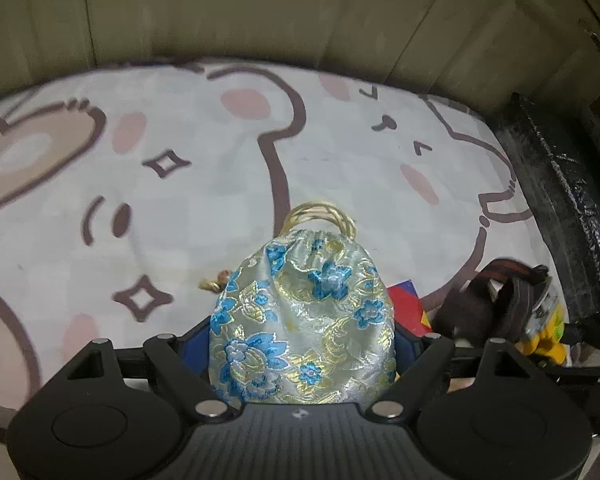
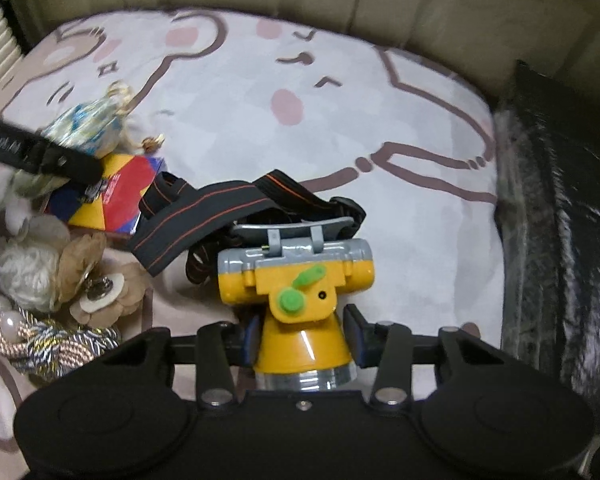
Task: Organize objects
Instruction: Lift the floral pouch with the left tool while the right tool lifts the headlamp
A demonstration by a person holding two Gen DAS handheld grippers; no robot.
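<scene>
on a bedsheet [image 1: 228, 152] printed with cartoon bears, the left gripper [image 1: 302, 344] stands fairly wide with a brocade drawstring pouch [image 1: 304, 320] filling the space between its blue pads. the pouch's sides reach both fingers, but whether the pads actually press the fabric cannot be told, since the cloth bulges over them and hides the contact. the pouch is pale silver with blue and gold flowers, its gold cord [image 1: 320, 216] looped at the gathered top, pointing away from the camera.

the right gripper [image 2: 302, 332] is narrowed around the yellow cone of a headlamp [image 2: 296, 280], just behind its clear lens ring. its left pad lies against the cone; the right pad [image 2: 356, 332] looks a sliver off it, so a firm grip cannot be confirmed. the lamp's grey bracket and black strap with orange stripes [image 2: 220, 208] trail away over the sheet.

beside the lamp lie a red, yellow and blue packet [image 2: 116, 196], partly covered by the left gripper's arm, and a heap of fabric flowers, pearls and twisted cord [image 2: 52, 292], cut off at the frame's edge. a dark furry cloth [image 2: 560, 220] along the right side is blurred. white lettering on the left gripper's arm is cut off and too blurred to read with certainty. the packet's small print is illegible.
</scene>
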